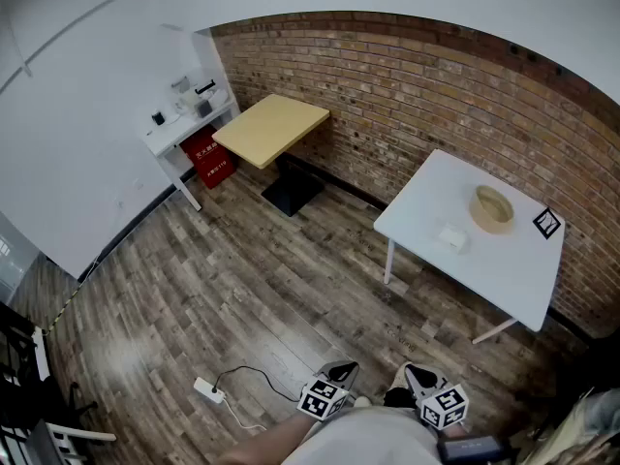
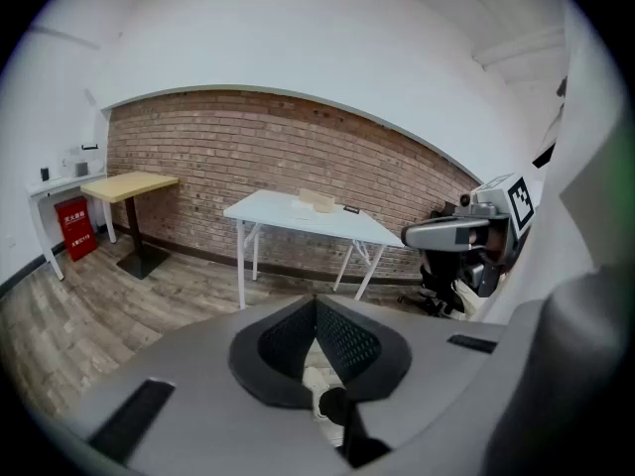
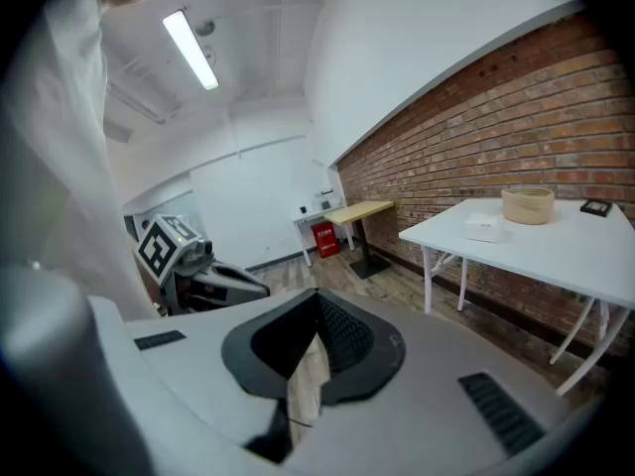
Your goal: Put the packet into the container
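Wood-plank floor fills most of the head view, and at 6 o'clock, close against the person's body, the two grippers are held low and side by side, each with its marker cube up and its jaws pointing toward 12 o'clock. The left gripper has its jaws pressed together tip to tip, closed on themselves. The right gripper, just beside it, has its jaws meeting the same way. Both are well apart from the white folding table, which stands at about 2 o'clock against the brick wall. On that table the packet lies flat. It is small and white, and at this size I cannot tell which way its long axis runs. It sits near the container, at roughly 8 o'clock from it, and does not touch it. The container is round and tan, upright, with its mouth open upward. A black marker tag lies at its 4 o'clock. Counting from the left, there is one white side desk, one red box, one tan table, one power strip on the floor, two grippers, one packet and one container.
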The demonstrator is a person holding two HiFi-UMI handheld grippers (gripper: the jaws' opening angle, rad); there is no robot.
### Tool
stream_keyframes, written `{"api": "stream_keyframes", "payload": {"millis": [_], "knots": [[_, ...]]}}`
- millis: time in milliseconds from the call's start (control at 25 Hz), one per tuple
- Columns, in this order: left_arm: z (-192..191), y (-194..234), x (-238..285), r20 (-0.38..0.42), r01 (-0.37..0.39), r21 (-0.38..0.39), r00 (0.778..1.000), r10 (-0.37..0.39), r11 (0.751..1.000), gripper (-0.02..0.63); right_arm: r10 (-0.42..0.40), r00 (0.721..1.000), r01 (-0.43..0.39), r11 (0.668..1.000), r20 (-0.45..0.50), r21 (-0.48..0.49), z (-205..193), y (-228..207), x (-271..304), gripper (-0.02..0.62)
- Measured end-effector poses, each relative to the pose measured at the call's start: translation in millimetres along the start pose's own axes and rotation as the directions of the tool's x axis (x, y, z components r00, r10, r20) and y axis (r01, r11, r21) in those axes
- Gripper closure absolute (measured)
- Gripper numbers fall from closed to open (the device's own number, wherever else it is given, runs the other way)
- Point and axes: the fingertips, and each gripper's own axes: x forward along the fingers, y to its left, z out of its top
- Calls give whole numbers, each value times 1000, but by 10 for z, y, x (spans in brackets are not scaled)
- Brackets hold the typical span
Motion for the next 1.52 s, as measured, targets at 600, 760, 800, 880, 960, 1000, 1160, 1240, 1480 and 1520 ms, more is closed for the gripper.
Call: {"api": "stream_keyframes", "payload": {"millis": [600,760,800,880,960,1000,1160,1240,1480,1520], "knots": [[66,143,-255,49,-15,48,999,12,999,597,-4,1000,3,999,-8,-38,152,155,77,588],[101,157,-235,56,-20,42,998,18,999,597,-13,1000,12,999,-10,-34,175,94,58,588],[103,165,-229,55,-23,40,998,21,999,597,-12,1000,12,999,-10,-34,187,82,64,588],[105,174,-223,51,-26,37,998,24,999,597,-8,1000,7,999,-9,-33,213,77,73,588],[103,174,-204,42,-28,35,999,26,999,597,-2,1000,1,999,-7,-33,211,57,71,588],[109,171,-182,39,-29,35,999,27,999,597,-1,1000,0,1000,-6,-31,204,31,67,588],[200,129,-40,34,-29,37,999,28,999,597,-7,1000,7,1000,-8,-8,202,-109,27,588],[257,76,40,34,-20,41,999,19,999,597,-5,1000,5,1000,-8,-6,188,-189,2,588],[396,-14,314,17,9,53,1000,-10,999,597,-35,999,35,999,-8,19,223,-458,-103,588],[427,-34,362,14,15,57,1000,-16,998,597,-39,999,39,999,-9,21,214,-513,-118,588]]}}
